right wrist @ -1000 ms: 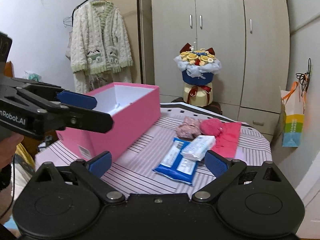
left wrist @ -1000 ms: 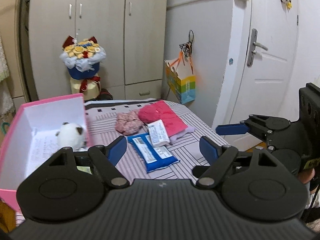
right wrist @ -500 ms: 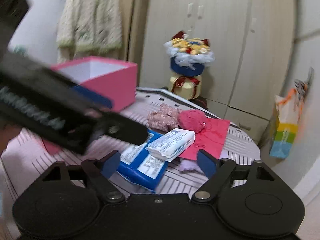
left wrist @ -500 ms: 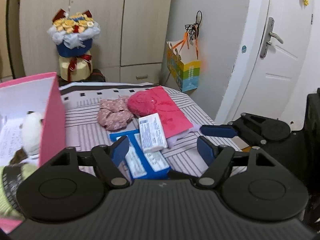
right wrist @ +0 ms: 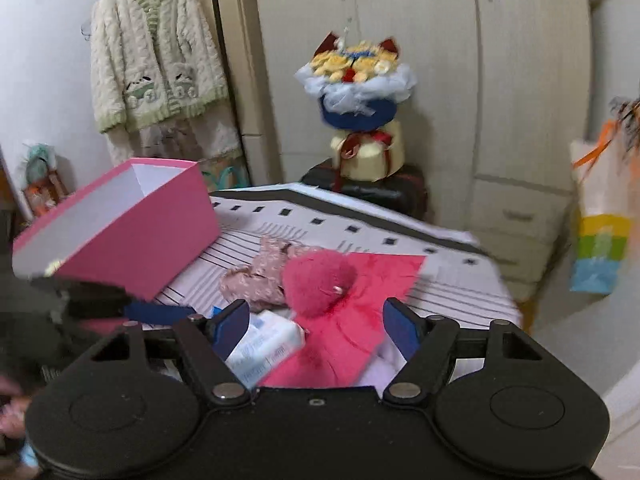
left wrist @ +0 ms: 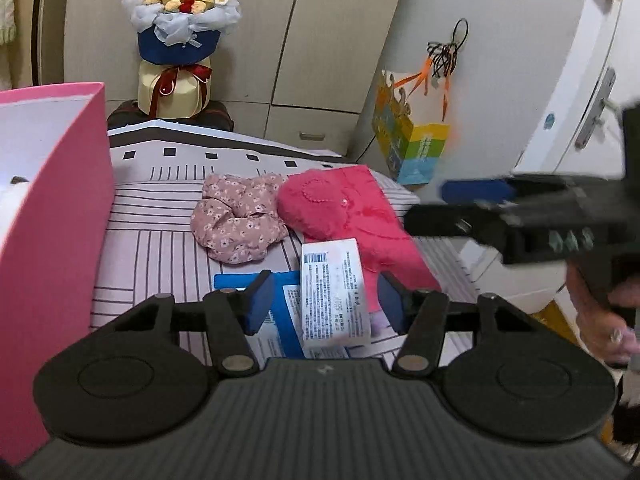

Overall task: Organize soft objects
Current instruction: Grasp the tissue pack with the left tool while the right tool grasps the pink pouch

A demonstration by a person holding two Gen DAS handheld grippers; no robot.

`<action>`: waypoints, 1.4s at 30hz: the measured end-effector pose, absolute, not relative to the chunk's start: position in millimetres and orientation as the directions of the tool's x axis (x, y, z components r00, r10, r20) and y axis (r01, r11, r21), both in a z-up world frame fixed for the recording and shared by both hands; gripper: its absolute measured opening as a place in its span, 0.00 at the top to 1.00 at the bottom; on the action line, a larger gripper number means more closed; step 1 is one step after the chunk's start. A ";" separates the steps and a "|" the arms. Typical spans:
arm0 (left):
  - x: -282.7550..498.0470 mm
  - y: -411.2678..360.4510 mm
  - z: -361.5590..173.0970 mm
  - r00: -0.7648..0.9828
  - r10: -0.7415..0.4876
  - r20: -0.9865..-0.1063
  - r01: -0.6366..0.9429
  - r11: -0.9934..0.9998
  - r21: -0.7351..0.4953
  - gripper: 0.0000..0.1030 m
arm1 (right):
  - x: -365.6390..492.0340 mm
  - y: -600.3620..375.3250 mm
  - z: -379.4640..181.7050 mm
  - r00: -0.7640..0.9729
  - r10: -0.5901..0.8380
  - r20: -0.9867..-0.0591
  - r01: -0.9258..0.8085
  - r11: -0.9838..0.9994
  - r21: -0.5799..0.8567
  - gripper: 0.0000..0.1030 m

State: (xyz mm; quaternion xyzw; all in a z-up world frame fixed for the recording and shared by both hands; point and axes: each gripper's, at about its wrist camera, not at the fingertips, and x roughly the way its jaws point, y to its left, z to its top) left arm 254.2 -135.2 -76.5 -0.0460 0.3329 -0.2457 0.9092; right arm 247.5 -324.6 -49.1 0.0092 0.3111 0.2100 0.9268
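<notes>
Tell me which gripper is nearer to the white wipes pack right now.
Left. The left gripper straddles the white wipes pack, its jaws closing on either side without pressing it yet. The right gripper sits over the pink cloth, with the pack by its left finger.

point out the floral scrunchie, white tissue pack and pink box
floral scrunchie (left wrist: 240, 216): left wrist view, middle of its bunched fabric.
white tissue pack (left wrist: 334, 292): left wrist view, centre of its printed top face.
pink box (right wrist: 160, 236): right wrist view, outer side wall.

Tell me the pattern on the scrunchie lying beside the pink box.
The scrunchie is dusty pink with a small white floral print, clearest in the left wrist view.
</notes>
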 end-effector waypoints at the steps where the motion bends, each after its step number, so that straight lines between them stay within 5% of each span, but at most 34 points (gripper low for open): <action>1: 254.7 -140.4 -78.7 0.657 -0.471 -0.589 0.421 0.877 -0.232 0.46 | 256.3 -321.0 -52.8 0.708 0.404 -0.579 -0.392 0.907 0.153 0.25; 16: 267.6 -155.7 -101.0 0.653 -0.451 -0.608 0.392 0.888 -0.238 0.46 | 324.2 -277.8 -89.9 0.664 0.384 -0.642 -0.481 0.876 0.026 0.22; 18: 268.8 -156.7 -101.2 0.647 -0.455 -0.612 0.393 0.886 -0.245 0.46 | 327.1 -277.0 -93.4 0.660 0.379 -0.649 -0.481 0.876 0.022 0.30; 19: 269.6 -156.4 -101.2 0.642 -0.461 -0.613 0.395 0.884 -0.252 0.54 | 326.5 -276.3 -94.9 0.665 0.374 -0.647 -0.481 0.877 0.012 0.47; 22: 271.9 -154.4 -102.0 0.636 -0.471 -0.611 0.394 0.879 -0.267 0.62 | 320.7 -278.3 -96.4 0.678 0.376 -0.632 -0.481 0.877 0.005 0.49; 42: 218.6 -118.6 -81.1 0.696 -0.474 -0.539 0.385 0.881 -0.277 0.63 | 222.6 -289.1 -64.1 0.796 0.341 -0.499 -0.376 0.926 0.033 0.50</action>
